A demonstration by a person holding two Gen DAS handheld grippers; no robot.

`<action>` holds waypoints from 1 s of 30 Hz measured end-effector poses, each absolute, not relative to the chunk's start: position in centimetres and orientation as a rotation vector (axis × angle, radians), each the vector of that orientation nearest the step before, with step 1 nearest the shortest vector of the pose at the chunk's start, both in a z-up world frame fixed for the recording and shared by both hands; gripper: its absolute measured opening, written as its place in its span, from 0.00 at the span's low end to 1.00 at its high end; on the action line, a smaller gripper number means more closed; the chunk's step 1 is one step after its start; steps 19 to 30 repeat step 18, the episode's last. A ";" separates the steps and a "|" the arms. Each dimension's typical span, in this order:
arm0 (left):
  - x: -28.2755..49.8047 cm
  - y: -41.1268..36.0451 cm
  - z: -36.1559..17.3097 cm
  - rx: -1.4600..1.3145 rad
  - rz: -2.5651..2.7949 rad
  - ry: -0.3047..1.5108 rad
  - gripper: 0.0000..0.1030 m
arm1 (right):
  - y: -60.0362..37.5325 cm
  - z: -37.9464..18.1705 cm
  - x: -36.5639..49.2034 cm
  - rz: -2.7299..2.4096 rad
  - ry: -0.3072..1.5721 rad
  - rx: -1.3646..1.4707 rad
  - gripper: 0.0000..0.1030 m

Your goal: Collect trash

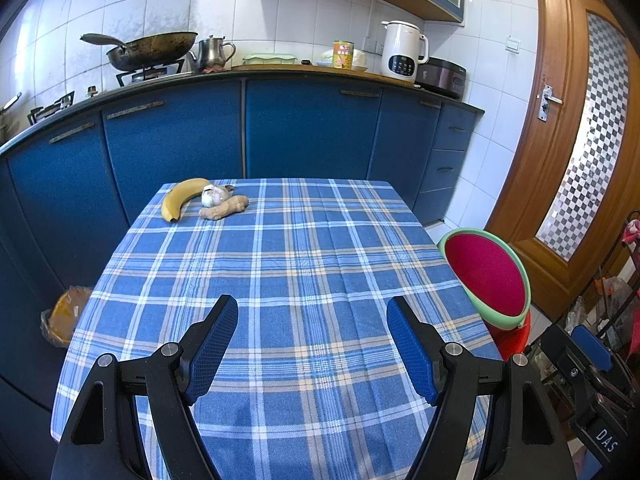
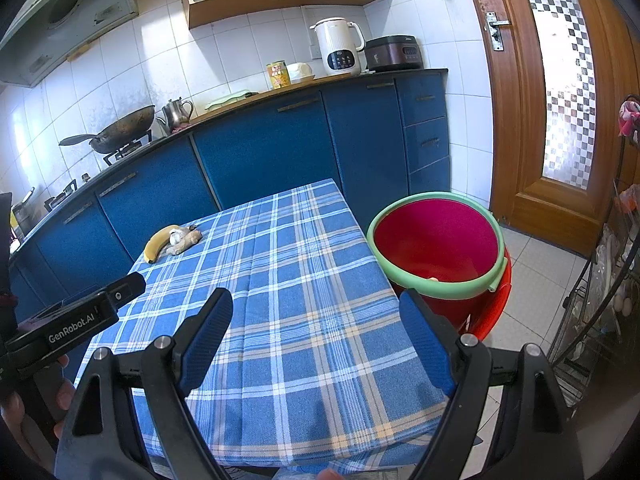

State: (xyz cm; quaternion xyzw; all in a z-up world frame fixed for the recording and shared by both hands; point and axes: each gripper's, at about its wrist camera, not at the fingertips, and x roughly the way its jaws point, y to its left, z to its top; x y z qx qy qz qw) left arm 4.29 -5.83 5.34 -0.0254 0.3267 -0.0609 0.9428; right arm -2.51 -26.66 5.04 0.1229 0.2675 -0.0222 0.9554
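A yellow banana (image 1: 182, 197) (image 2: 157, 243), a garlic bulb (image 1: 214, 195) (image 2: 175, 237) and a piece of ginger (image 1: 224, 208) (image 2: 185, 243) lie together at the far left corner of the blue plaid tablecloth (image 1: 304, 280) (image 2: 288, 280). A red bin with a green rim (image 1: 486, 276) (image 2: 436, 248) stands on the floor right of the table. My left gripper (image 1: 312, 308) hovers open over the near part of the cloth, nothing between its blue pads. My right gripper (image 2: 316, 304) is open too, above the table's near right edge, beside the bin.
Blue kitchen cabinets (image 1: 312, 128) run behind the table, with a wok (image 1: 152, 50), kettle (image 1: 214, 54), can (image 1: 343, 55) and white jug (image 1: 402, 51) on the counter. A wooden door (image 1: 580, 140) is at right, a wire rack (image 2: 596, 300) by it, and a yellow bag (image 1: 66, 316) on the floor left.
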 end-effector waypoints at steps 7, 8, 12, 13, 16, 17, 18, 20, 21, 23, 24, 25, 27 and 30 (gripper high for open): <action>4.3 -5.8 5.3 -0.052 -0.123 0.666 0.76 | -26.7 5.1 -2.5 -0.046 0.544 0.251 0.82; 4.3 -5.8 5.3 -0.052 -0.124 0.666 0.76 | -26.7 5.1 -2.5 -0.046 0.543 0.251 0.82; 4.2 -5.9 5.3 -0.052 -0.123 0.668 0.76 | -26.7 5.1 -2.5 -0.045 0.544 0.252 0.82; 4.2 -5.9 5.3 -0.052 -0.123 0.668 0.76 | -26.7 5.0 -2.5 -0.044 0.545 0.252 0.82; 4.2 -5.9 5.3 -0.052 -0.123 0.667 0.76 | -26.7 4.9 -2.5 -0.045 0.545 0.252 0.82; 4.2 -5.9 5.3 -0.052 -0.123 0.668 0.76 | -26.7 5.0 -2.5 -0.045 0.545 0.252 0.82; 4.2 -5.9 5.3 -0.051 -0.124 0.668 0.76 | -26.7 5.0 -2.5 -0.045 0.545 0.252 0.82; 4.2 -5.9 5.3 -0.051 -0.124 0.668 0.76 | -26.7 5.0 -2.5 -0.045 0.545 0.252 0.82; 4.2 -5.9 5.3 -0.051 -0.124 0.668 0.76 | -26.7 5.0 -2.5 -0.045 0.545 0.252 0.82; 4.2 -5.9 5.3 -0.051 -0.124 0.668 0.76 | -26.7 5.0 -2.5 -0.045 0.545 0.252 0.82; 4.2 -5.9 5.3 -0.051 -0.124 0.668 0.76 | -26.7 5.0 -2.5 -0.045 0.545 0.252 0.82; 4.2 -5.9 5.3 -0.051 -0.124 0.668 0.76 | -26.7 5.0 -2.5 -0.045 0.545 0.252 0.82; 4.2 -5.9 5.3 -0.051 -0.124 0.668 0.76 | -26.7 5.0 -2.5 -0.045 0.545 0.252 0.82; 4.2 -5.9 5.3 -0.051 -0.124 0.668 0.76 | -26.7 5.0 -2.5 -0.045 0.545 0.252 0.82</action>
